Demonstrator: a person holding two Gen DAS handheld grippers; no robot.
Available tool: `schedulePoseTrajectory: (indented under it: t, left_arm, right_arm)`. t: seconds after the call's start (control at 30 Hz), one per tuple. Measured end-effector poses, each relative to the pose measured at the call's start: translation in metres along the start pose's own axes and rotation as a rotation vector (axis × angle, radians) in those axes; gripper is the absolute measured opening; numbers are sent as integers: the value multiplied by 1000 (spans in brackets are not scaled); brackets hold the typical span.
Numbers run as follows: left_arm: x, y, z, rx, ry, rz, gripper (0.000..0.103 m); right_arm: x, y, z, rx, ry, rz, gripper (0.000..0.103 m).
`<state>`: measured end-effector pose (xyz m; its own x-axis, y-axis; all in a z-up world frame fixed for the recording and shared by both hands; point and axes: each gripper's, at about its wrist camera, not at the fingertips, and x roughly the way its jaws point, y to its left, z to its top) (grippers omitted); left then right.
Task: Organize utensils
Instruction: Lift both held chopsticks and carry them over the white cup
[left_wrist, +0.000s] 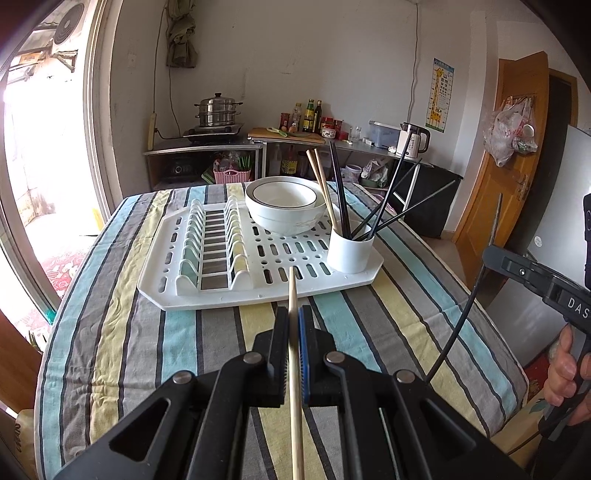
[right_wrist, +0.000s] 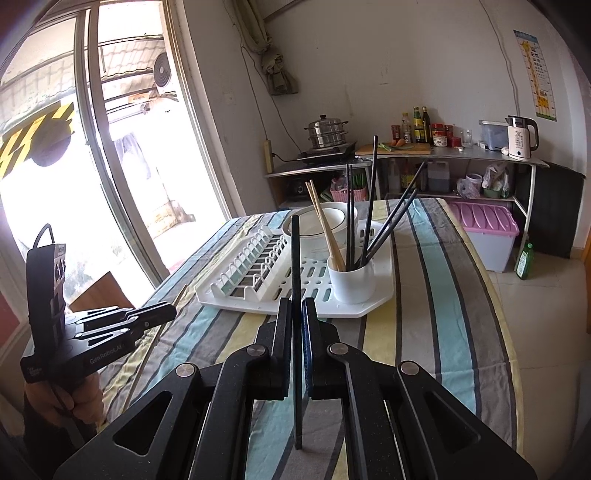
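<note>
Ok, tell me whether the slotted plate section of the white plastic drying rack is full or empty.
Empty. The plate slots of the white plastic drying rack hold nothing; the striped cloth shows through between the dividers.

The rack (left_wrist: 258, 291) sits on the worktop (left_wrist: 110, 350). On the rack, the bowls (left_wrist: 284, 206) stand at the rear and the cup (left_wrist: 349, 251) at the front right corner. Chopsticks (left_wrist: 340, 192) stand in the cup. The plate slots (left_wrist: 214, 243) occupy the rack's left side.

The left gripper (left_wrist: 293, 314) pinches a wooden chopstick (left_wrist: 294, 332) above the striped tablecloth (left_wrist: 147, 332) (white dish rack (left_wrist: 258, 291) and chopstick cup (left_wrist: 349, 253) lie ahead).
</note>
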<state>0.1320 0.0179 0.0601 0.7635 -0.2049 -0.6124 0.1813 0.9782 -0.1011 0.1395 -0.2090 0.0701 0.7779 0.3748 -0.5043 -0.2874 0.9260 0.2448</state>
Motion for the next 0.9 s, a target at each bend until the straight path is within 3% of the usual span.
schedulePoseTrajectory:
  t: [0.9]
  left_arm:
    - [21, -16, 27, -20, 1, -154, 6]
  right_arm:
    - [-13, -11, 16, -24, -37, -44, 5]
